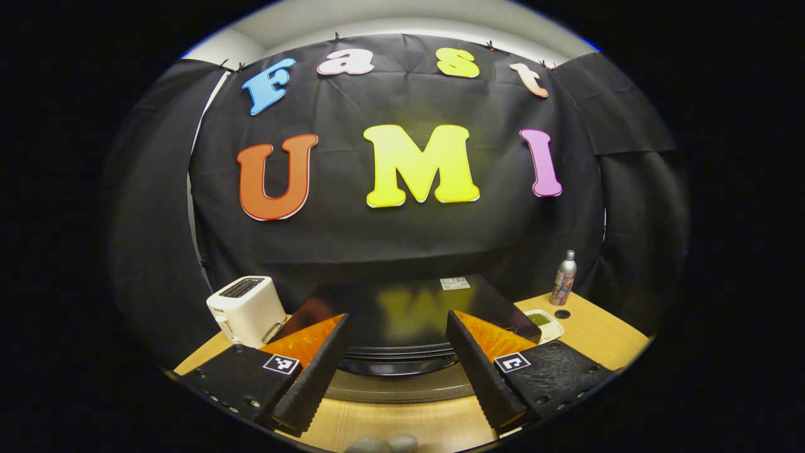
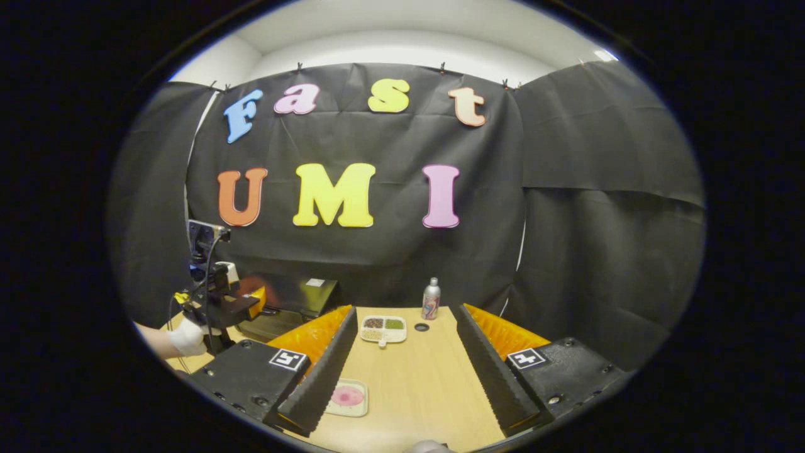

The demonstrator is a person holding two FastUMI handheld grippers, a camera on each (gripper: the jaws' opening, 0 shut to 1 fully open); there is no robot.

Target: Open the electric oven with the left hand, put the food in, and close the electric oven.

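Hovering with fingers spread wide, the left gripper [image 1: 393,365] faces the black oven [image 1: 402,314] beside a toaster [image 1: 246,309], while the right gripper [image 2: 402,371], also spread, hangs over the wooden table [image 2: 415,384] near the pink food tray [image 2: 347,397].

Left claw [image 1: 396,371] spread wide before the black oven [image 1: 402,308], beside a white toaster [image 1: 246,309].

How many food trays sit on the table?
2: a divided tray at the table's far side near the bottle, and a small tray of pink food nearer the right tool.
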